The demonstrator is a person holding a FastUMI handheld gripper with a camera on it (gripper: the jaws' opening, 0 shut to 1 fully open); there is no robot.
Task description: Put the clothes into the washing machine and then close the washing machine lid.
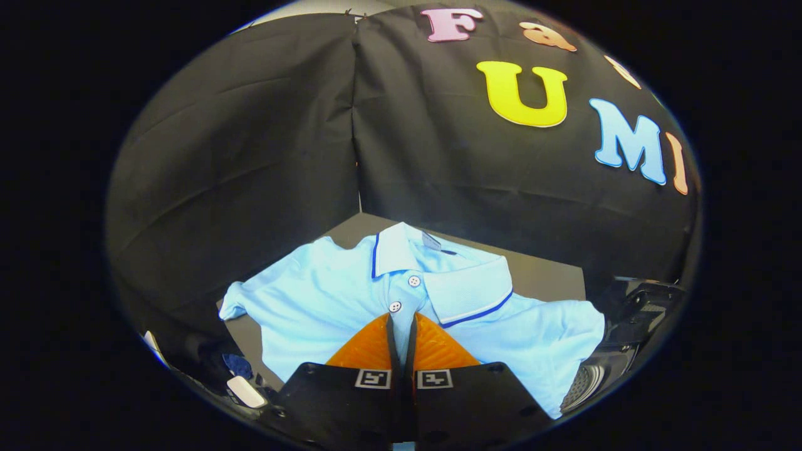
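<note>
A light blue polo shirt [326,300] with a dark-blue-edged collar and white buttons lies spread on the dark table [545,275], collar toward the booth's back corner. My gripper [401,332] is over the shirt's chest, just below the lower button. Its orange fingers [366,351] stand almost together, with a narrow strip of the blue cloth pinched between them. To the right of the shirt is the dark washing machine [639,300]; its perforated metal drum [586,382] shows, so it is open. The shirt's right sleeve reaches the machine's edge.
Black cloth walls close the table in at the back and on the left. Near the table's left front corner lie a small white object [245,391] and a dark blue item [237,364].
</note>
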